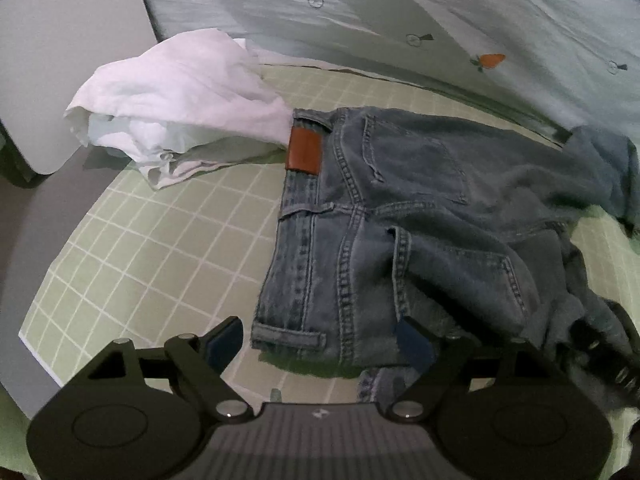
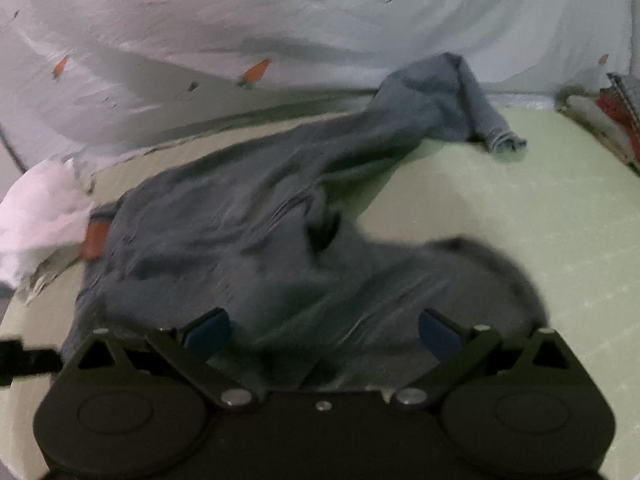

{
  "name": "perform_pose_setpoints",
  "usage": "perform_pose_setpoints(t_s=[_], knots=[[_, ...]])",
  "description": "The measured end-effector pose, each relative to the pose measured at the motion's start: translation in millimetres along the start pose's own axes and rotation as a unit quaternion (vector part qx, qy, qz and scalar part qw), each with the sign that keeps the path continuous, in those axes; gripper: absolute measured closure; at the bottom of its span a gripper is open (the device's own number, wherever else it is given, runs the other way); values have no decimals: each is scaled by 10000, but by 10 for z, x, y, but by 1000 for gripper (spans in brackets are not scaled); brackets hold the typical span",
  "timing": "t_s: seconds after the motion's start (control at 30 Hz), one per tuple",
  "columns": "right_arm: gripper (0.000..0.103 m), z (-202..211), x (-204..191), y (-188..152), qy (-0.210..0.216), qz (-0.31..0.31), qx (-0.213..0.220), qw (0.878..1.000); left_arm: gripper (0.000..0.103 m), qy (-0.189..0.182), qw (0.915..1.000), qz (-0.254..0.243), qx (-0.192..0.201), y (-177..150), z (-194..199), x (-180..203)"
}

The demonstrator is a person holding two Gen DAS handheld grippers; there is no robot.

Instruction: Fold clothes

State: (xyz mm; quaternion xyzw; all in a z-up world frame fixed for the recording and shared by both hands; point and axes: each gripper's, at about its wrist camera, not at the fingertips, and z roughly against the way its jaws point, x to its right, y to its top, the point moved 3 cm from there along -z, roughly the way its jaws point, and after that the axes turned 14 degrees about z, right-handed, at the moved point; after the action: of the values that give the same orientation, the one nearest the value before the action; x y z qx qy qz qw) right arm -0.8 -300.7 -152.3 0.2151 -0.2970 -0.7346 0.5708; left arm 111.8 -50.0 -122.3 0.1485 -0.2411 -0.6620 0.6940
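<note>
Jeans, one pair in faded blue denim, lie back-side up across the middle of a pale green mat printed with a white grid, their waistband toward the mat's left side and one leg trailing to the far edge, where its cuff is bunched. One brown leather patch sits at the waistband, and heavy double stitching outlines two back pockets. One crumpled white garment, thin and soft-looking, is heaped at the far left corner of the mat, touching the jeans' waistband. Behind the mat hangs a pale grey-green sheet, creased and dotted with small orange carrot prints. Two grippers are in view, both black with blue pads. The left gripper has its fingers spread wide at the near edge of the waistband, one pad touching the denim. The right gripper is likewise spread apart over the near folds of denim, which are blurred in its view.
</note>
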Motion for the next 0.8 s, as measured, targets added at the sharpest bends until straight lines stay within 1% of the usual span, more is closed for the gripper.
perform_pose_setpoints(t_s=[0.07, 0.1, 0.2, 0.27, 0.33, 0.37, 0.4, 0.43, 0.5, 0.6, 0.67, 0.8], knots=[[1, -22, -114, -116, 198, 12, -127, 9997, 18, -32, 10000, -34, 16, -40, 23, -47], [2, -52, -158, -162, 381, -28, -181, 9991, 18, -44, 10000, -35, 33, -61, 37, -72], [13, -174, -262, -277, 959, -103, -372, 9946, 18, -60, 9999, -46, 92, -111, 98, -152], [21, -243, -294, -343, 1049, -96, -541, 9930, 18, -39, 9999, -44, 147, -120, 140, -201], [44, -264, -262, -375, 1128, -118, -609, 9917, 18, -40, 9999, -1, 152, -134, 166, -249], [48, -271, -243, -388, 1169, -128, -636, 9910, 18, -46, 9999, 25, 140, -142, 173, -266], [65, -254, -213, -392, 1212, -117, -607, 9907, 18, -50, 9999, 44, 129, -151, 180, -273], [73, -220, -177, -390, 1255, -91, -539, 9906, 18, -50, 9999, 67, 123, -161, 188, -277], [78, -123, -85, -369, 1268, -58, -387, 9912, 18, -57, 9998, 106, 141, -176, 216, -271], [81, 127, 166, -264, 1227, -84, -26, 9924, 18, -93, 9997, 166, 171, -198, 255, -258], [82, 314, 367, -160, 1127, -130, 264, 9932, 18, -89, 9996, 190, 184, -225, 269, -224], [82, 694, 906, 67, 793, -303, 844, 9928, 18, -44, 9994, 298, 161, -250, 248, -171]])
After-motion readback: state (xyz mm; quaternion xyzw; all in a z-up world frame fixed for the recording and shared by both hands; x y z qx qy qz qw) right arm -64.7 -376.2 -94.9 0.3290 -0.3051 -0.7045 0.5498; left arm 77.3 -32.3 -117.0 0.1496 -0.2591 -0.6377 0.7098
